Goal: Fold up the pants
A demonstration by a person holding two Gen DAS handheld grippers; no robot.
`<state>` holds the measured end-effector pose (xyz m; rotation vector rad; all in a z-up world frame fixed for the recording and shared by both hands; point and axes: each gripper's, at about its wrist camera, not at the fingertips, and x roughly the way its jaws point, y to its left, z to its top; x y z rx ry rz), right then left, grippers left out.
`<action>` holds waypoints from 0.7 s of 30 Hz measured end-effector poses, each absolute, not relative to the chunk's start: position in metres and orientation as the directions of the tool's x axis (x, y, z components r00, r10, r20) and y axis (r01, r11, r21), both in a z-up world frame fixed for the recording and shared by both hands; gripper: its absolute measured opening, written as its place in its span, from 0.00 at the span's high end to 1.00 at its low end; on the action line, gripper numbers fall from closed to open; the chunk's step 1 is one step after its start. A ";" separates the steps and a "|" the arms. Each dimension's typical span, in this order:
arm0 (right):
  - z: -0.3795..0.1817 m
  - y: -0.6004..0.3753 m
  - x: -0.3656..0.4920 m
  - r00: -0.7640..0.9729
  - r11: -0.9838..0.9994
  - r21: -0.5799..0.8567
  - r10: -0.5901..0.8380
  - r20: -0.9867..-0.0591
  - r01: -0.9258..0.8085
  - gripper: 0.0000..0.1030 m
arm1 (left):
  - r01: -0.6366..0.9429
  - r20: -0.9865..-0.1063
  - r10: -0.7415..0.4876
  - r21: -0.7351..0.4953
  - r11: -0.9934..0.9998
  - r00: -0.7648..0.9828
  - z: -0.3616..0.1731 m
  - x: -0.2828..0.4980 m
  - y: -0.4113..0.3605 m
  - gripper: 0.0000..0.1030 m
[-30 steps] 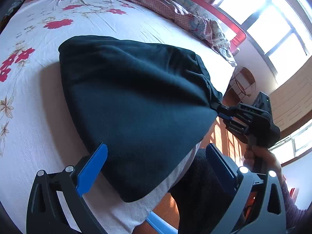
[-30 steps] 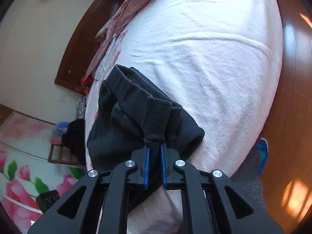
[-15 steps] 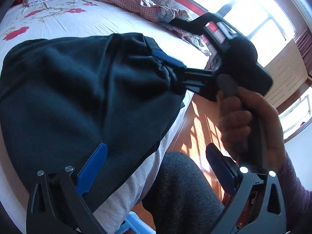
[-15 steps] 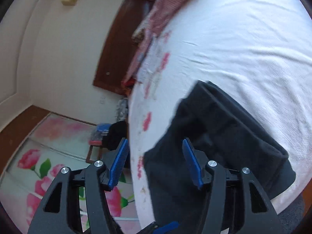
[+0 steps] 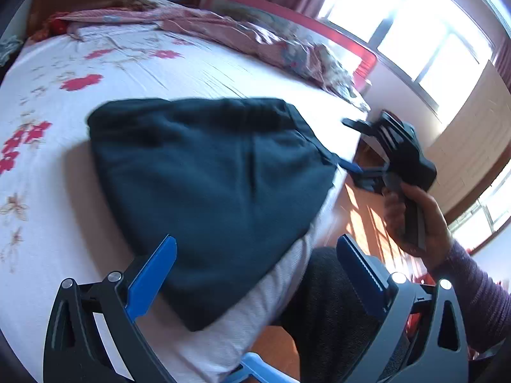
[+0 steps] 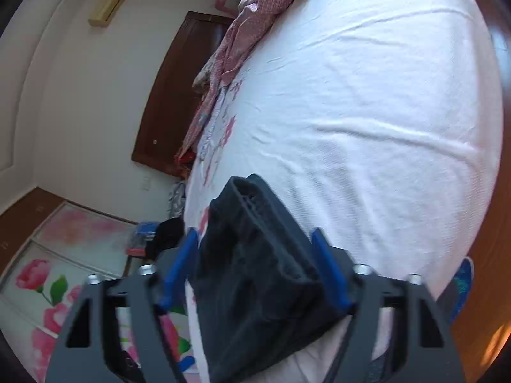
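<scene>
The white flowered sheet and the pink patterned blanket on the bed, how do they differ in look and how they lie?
The white flowered sheet lies flat and smooth across the mattress; the pink patterned blanket is bunched into a rumpled ridge along the bed's far side. The sheet is white with scattered red flowers; the blanket is pink all over with a small busy print. The folded dark pants rest on the sheet, not the blanket. Both are bedding on the same bed.
</scene>
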<state>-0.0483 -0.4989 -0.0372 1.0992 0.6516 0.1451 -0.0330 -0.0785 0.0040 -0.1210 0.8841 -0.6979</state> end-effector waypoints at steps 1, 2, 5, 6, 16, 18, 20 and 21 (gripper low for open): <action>-0.045 -0.504 -0.052 0.804 0.434 0.876 0.434 -0.407 0.209 0.12 | 0.469 -0.663 -0.594 -0.389 0.793 0.455 0.006 -0.023 -0.064 0.02; -0.053 -0.507 -0.056 0.804 0.410 0.886 0.441 -0.400 0.216 0.12 | 0.419 -0.662 -0.581 -0.411 0.810 0.473 0.005 -0.010 -0.049 0.02; -0.074 -0.501 -0.055 0.783 0.376 0.901 0.485 -0.389 0.215 0.12 | 0.278 -0.648 -0.612 -0.549 0.788 0.454 -0.016 0.026 -0.017 0.02; -0.081 -0.498 -0.053 0.780 0.355 0.911 0.501 -0.375 0.210 0.12 | 0.227 -0.638 -0.628 -0.598 0.768 0.445 -0.025 0.036 -0.013 0.02; -0.086 -0.481 -0.057 0.772 0.319 0.941 0.568 -0.285 0.112 0.11 | 0.023 -0.516 -0.769 -0.825 0.565 0.378 -0.077 0.055 -0.007 0.02; -0.082 -0.474 -0.051 0.767 0.325 0.941 0.578 -0.279 0.097 0.11 | 0.008 -0.507 -0.771 -0.833 0.553 0.386 -0.078 0.056 -0.008 0.02; -0.080 -0.467 -0.042 0.749 0.386 0.914 0.567 -0.343 0.127 0.11 | -0.011 -0.507 -0.766 -0.836 0.548 0.394 -0.080 0.056 -0.010 0.02; -0.078 -0.464 -0.040 0.747 0.386 0.915 0.573 -0.336 0.115 0.11 | -0.016 -0.513 -0.762 -0.833 0.553 0.395 -0.081 0.057 -0.012 0.02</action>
